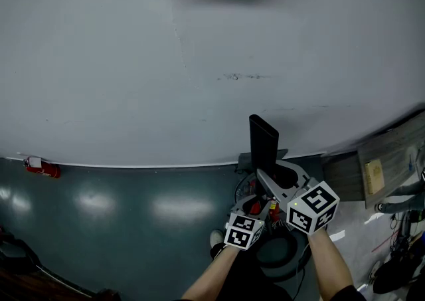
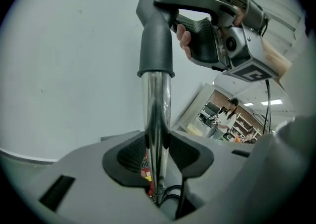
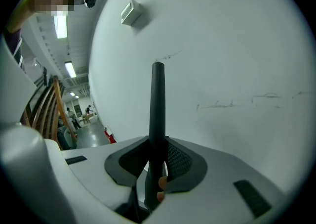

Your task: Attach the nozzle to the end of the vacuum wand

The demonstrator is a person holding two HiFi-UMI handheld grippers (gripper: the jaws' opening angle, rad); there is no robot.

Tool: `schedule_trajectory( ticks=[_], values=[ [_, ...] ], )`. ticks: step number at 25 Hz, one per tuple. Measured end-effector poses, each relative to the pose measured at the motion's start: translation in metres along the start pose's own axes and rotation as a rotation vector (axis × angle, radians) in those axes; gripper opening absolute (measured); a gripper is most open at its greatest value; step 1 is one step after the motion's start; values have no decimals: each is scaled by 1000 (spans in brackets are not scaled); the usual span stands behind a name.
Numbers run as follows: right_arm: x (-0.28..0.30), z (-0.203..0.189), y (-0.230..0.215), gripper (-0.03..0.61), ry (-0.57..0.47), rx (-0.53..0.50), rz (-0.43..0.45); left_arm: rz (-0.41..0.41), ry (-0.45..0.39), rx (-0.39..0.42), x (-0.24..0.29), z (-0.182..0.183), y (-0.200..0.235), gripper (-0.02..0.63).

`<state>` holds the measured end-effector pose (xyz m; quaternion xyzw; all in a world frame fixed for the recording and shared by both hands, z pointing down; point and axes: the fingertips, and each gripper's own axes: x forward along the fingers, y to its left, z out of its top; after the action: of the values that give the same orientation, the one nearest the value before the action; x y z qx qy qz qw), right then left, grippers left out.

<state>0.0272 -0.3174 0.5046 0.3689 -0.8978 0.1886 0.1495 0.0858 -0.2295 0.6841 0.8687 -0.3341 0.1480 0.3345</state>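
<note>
My left tool (image 2: 158, 153) is clamped on the wand (image 2: 156, 109), my right tool (image 3: 157, 161) on the nozzle (image 3: 157, 104) atop the wand's end. I'd keep them in line and press squarely home.

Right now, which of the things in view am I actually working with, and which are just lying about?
In the job:
- nozzle, clamped in the right gripper
- chrome wand, clamped in the left gripper

Just lying about:
- red fire extinguisher at the foot of the wall
- wooden boards off to the right
</note>
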Motion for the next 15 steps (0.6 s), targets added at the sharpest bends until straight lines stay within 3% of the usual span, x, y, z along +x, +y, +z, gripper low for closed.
schedule_trajectory(
  ticks=[6, 15],
  values=[
    [5, -2, 25, 95, 33, -170, 12, 1, 3, 5, 0, -1, 0, 146],
    [15, -1, 1, 95, 10, 22, 20, -6, 1, 3, 0, -1, -2, 146]
  ],
)
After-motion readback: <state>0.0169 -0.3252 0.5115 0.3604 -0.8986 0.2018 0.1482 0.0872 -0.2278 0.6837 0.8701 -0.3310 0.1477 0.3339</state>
